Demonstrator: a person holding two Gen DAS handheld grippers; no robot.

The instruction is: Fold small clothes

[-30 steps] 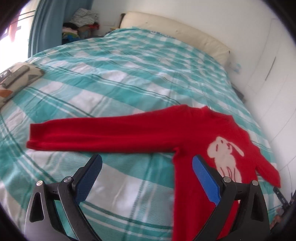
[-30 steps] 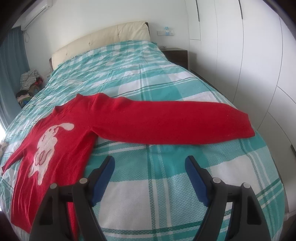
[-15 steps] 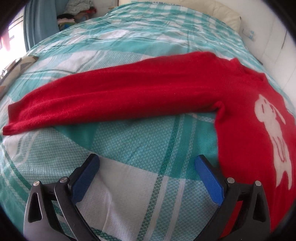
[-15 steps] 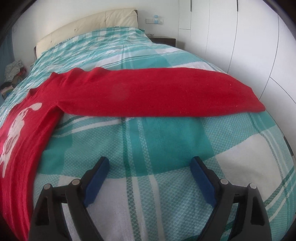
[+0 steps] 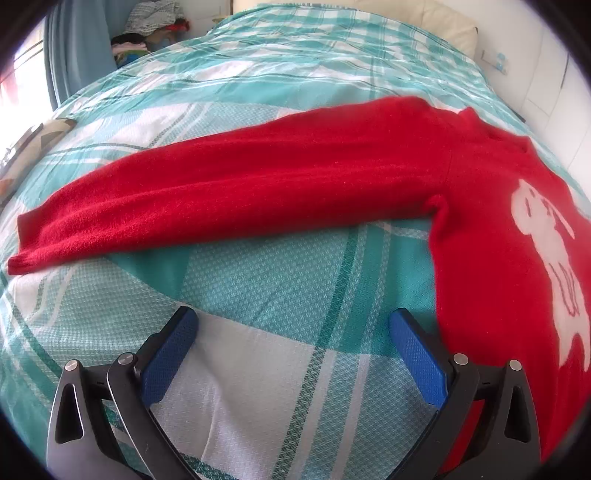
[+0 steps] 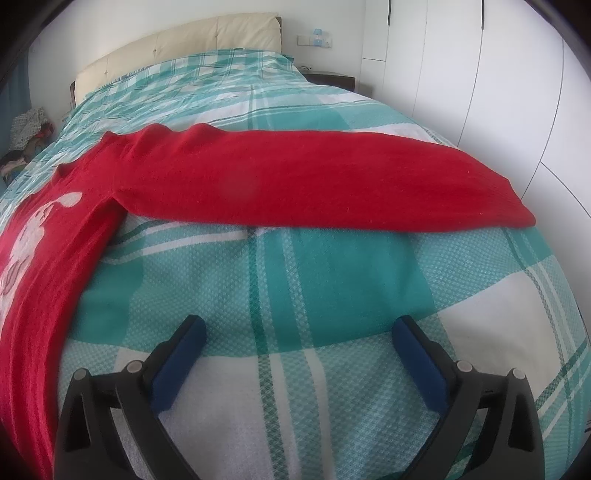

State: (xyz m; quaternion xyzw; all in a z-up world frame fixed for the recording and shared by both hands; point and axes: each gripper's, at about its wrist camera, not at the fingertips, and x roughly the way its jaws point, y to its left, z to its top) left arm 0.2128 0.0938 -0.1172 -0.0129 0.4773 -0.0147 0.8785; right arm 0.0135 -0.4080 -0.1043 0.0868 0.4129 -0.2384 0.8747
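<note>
A small red sweater (image 5: 480, 229) with a white animal on its chest lies flat on the bed, both sleeves stretched out sideways. One sleeve (image 5: 221, 192) runs across the left wrist view; its cuff (image 5: 33, 240) lies at the far left. My left gripper (image 5: 291, 328) hovers open over bare bedspread just short of that sleeve, its right finger beside the sweater's body. The other sleeve (image 6: 332, 184) crosses the right wrist view and ends at a cuff (image 6: 509, 210) on the right. My right gripper (image 6: 295, 328) is open over the bedspread, its jaws still opening, nothing between them.
The bed has a teal and white checked bedspread (image 6: 332, 288) and a cream headboard (image 6: 177, 48). White wardrobe doors (image 6: 498, 74) stand close along the bed's right side. A pile of clothes (image 5: 151, 22) and a blue curtain (image 5: 74, 48) are at the far left.
Both grippers have dropped closer to the bed and tilted down, so the sleeves now look larger and nearer. The right gripper's jaws have spread wider.
</note>
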